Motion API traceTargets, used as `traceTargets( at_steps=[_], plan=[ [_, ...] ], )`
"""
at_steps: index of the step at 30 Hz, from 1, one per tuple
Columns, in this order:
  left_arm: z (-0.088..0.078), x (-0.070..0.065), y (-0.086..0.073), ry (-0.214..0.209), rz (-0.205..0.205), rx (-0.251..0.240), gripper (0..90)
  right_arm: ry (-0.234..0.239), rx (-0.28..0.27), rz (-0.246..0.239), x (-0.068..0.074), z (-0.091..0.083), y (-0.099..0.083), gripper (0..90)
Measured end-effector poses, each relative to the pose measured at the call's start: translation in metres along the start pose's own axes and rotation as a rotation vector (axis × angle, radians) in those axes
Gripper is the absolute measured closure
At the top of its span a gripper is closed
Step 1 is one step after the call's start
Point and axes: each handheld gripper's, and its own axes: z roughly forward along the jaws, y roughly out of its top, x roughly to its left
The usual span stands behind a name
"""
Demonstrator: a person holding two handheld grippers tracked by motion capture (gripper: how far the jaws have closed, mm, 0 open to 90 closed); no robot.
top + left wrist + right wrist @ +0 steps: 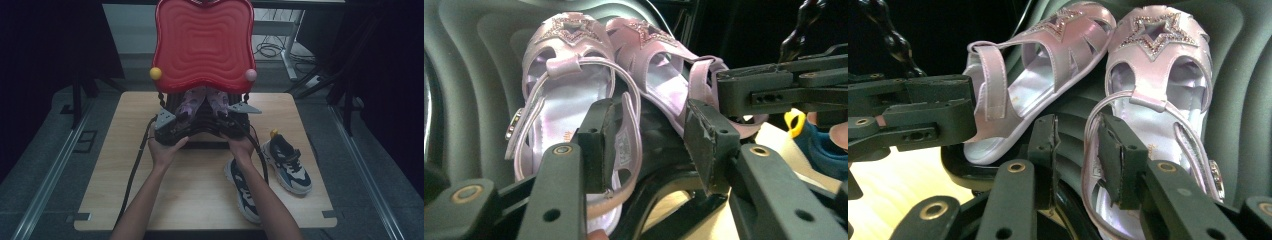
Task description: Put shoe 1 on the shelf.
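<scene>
Black jaws of the left gripper (646, 145) and the right gripper (1080, 160) stand apart, each astride a heel strap without pressing it. Just ahead, the lilac sandals (594, 95) lie side by side in the dark ribbed case (469, 100), toes pointing away.

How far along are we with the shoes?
Done: both pink sandals lie in the black ribbed tray. In hand: left claw and right claw open at their heels. Left: two sneakers on the table, probably next.
</scene>
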Motion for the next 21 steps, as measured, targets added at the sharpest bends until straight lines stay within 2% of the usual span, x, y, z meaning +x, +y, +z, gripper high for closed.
traceTargets(
  at_steps=[8,21],
  plan=[
    [-0.012,-0.002,0.003,-0.009,-0.013,0.015,54.4,0.027,-0.003,-0.007,0.004,-0.01,0.0,68.2],
    [-0.034,-0.002,0.003,-0.001,-0.022,0.044,53.7,0.078,-0.006,-0.005,0.011,-0.023,-0.006,66.6]
  ],
)
